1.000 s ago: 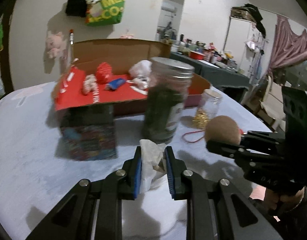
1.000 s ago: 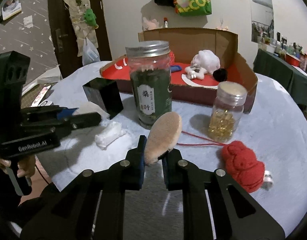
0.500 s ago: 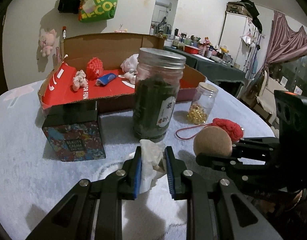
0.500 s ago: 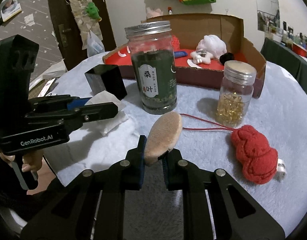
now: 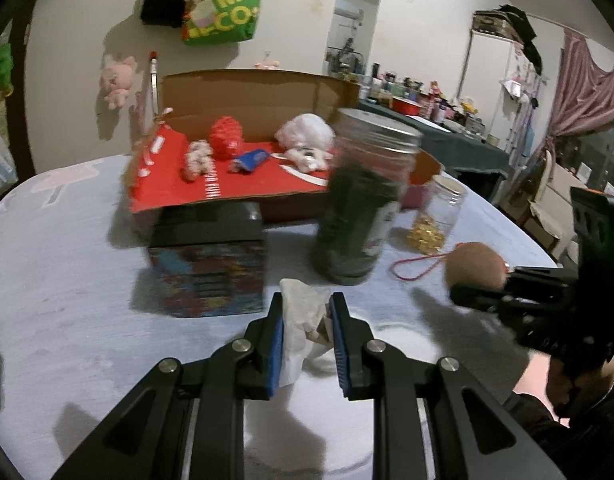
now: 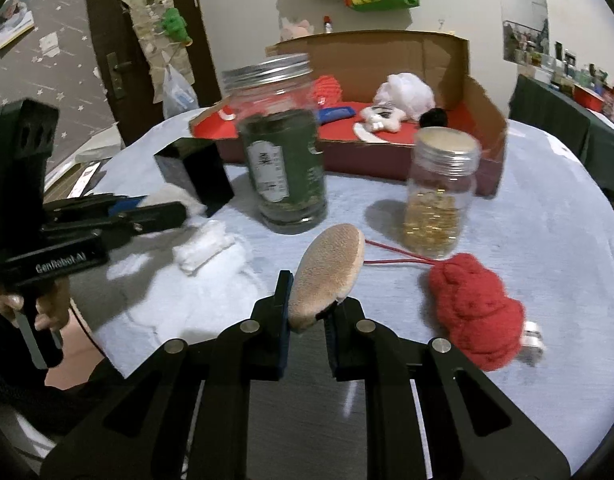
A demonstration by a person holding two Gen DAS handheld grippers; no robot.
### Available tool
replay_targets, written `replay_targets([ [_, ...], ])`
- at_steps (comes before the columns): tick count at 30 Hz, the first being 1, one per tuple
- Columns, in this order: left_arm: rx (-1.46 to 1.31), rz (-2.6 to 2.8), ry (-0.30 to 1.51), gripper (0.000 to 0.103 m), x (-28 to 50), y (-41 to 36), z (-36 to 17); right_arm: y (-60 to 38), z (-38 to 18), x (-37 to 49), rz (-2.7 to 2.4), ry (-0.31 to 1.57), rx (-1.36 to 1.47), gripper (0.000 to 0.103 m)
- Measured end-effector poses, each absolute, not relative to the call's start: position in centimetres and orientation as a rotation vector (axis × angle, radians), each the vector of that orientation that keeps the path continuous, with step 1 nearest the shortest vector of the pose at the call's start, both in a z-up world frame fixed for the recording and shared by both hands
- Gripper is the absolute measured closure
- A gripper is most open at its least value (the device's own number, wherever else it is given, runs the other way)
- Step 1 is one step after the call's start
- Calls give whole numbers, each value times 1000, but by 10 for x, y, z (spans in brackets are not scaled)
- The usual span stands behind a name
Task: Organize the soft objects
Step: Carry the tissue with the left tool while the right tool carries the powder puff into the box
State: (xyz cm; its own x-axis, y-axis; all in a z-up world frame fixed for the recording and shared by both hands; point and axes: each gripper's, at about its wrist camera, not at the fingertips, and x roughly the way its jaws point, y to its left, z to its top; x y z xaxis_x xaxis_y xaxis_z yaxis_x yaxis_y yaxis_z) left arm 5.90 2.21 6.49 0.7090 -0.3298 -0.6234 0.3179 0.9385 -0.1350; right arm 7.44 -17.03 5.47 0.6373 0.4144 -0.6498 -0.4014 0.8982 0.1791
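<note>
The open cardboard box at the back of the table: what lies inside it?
Inside the cardboard box lie a red knitted toy, a small pale plush, a blue item, a white plush and a black ball. The green jar covers part of the floor.

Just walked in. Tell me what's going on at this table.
A person is sorting soft things with two tools. The left hand-held gripper is shut on a crumpled white tissue; the right hand-held gripper is shut on a tan round puff. A red knitted toy lies on the table, outside the cardboard box, which already holds several plush toys.
</note>
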Motion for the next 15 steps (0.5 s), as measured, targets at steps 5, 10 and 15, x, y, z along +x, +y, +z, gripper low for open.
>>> replay_targets([
  [5, -27, -290, 695, 80, 61, 50, 65, -191, 58, 77, 425, 747, 35, 89],
  [10, -35, -238, 703, 80, 62, 74, 61, -211, 63, 82, 385, 742, 43, 89],
  [15, -33, -210, 698, 80, 67, 95, 62, -228, 66, 88, 355, 745, 26, 89],
])
